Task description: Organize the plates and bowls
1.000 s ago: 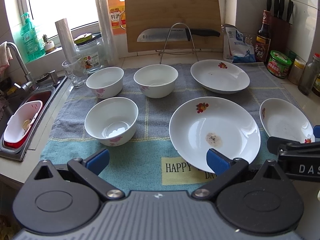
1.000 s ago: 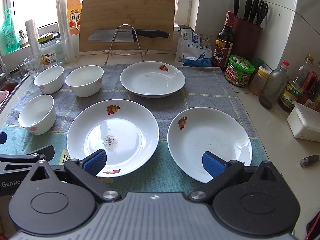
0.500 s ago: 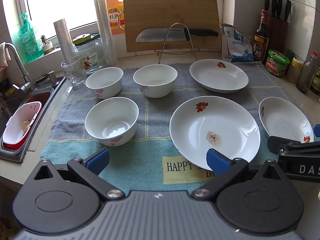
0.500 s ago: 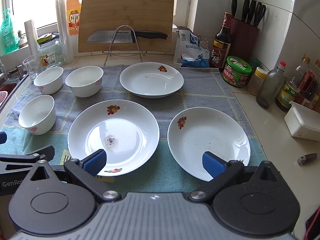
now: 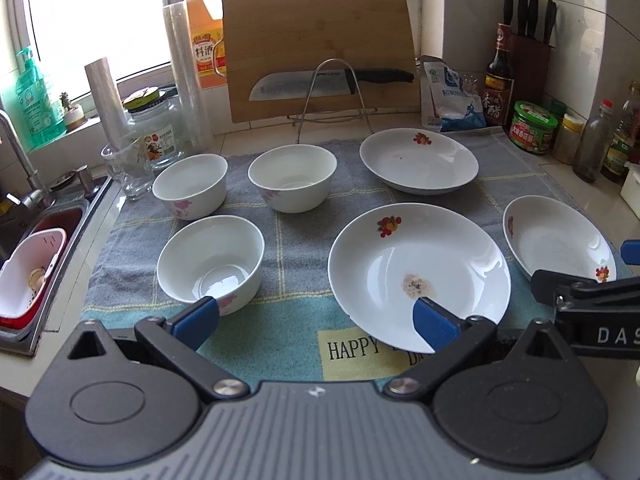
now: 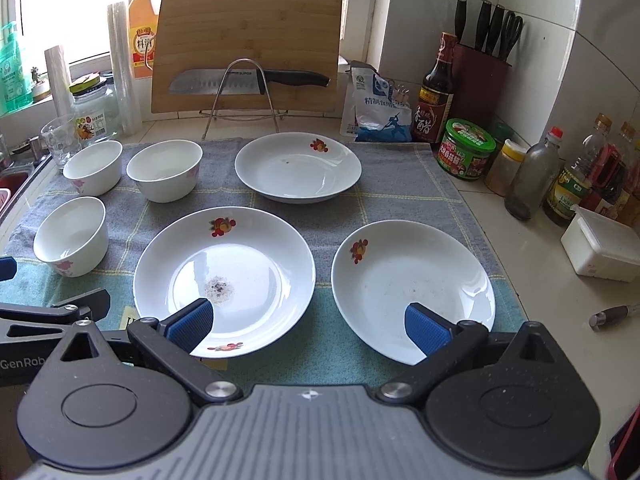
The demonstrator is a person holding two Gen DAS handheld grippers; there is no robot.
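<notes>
On the towel (image 6: 400,196) covering my counter (image 6: 552,280): three plates and three bowls, none stacked, none touching. The big plate (image 6: 248,256), nearest me and central, has a red flower mark on its far rim and a speckled smear in its well. The right plate (image 6: 416,280) lies just beside it, faintly speckled. The far plate (image 6: 298,168) sits behind both, near the knife rack (image 6: 240,96). The near bowl (image 5: 210,260) stands at the towel's left, upright; the left far bowl (image 5: 190,186) and the middle far bowl (image 5: 292,184) stand in a row behind it, all white with pink flowers on the sides. My left gripper (image 5: 316,320) is spread wide and holds nothing, one blue pad low before the near bowl, the other over the near rim of the big plate. My right gripper (image 6: 308,322) is likewise spread wide and holds nothing, its pads over the near rims of the big plate and the right plate. Surroundings: a cutting board (image 6: 248,48) leaning at the back with a knife (image 6: 248,80) on the rack before it, a glass (image 5: 126,170) and a jar (image 5: 154,128) at the towel's far left, a sink (image 5: 44,240) beyond, a salt bag (image 6: 376,112), sauce bottles and a knife block (image 6: 484,76) at the right wall.
</notes>
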